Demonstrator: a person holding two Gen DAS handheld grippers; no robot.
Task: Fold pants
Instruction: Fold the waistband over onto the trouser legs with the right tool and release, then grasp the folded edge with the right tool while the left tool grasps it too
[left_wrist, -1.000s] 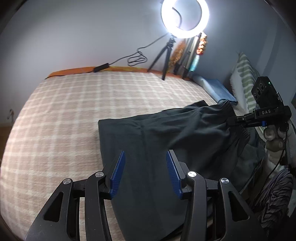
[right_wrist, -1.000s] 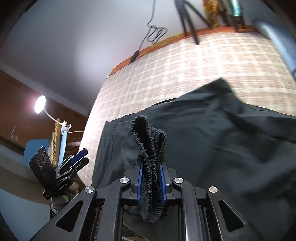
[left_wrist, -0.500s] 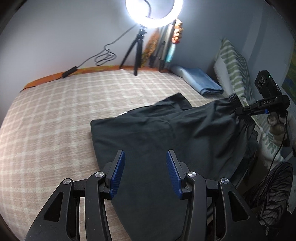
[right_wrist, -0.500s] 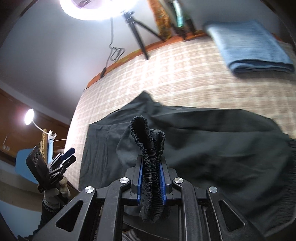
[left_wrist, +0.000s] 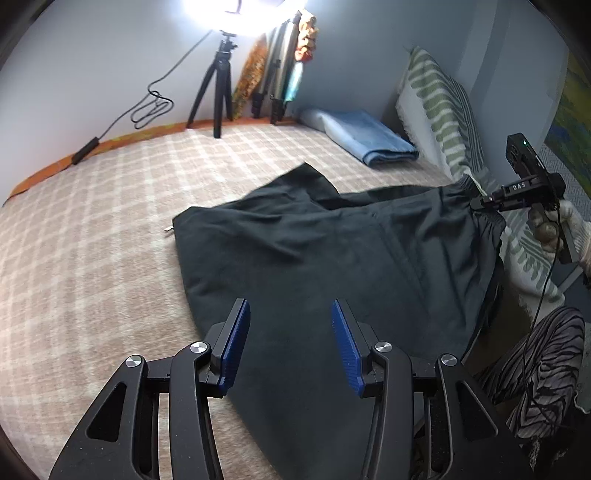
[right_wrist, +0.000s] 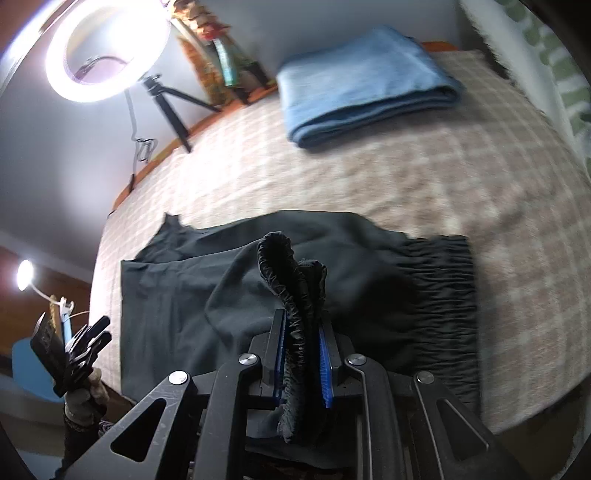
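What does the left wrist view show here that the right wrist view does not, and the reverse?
Only the left wrist view shows the left gripper with its jaws open and nothing between them, above the pants' leg end, and the green striped pillow against the wall.

Only the right wrist view shows the right gripper shut on the bunched elastic waistband, and a small lamp at the far left.

Both show the dark pants spread on the plaid bedcover, the folded blue towel and the ring light's tripod.
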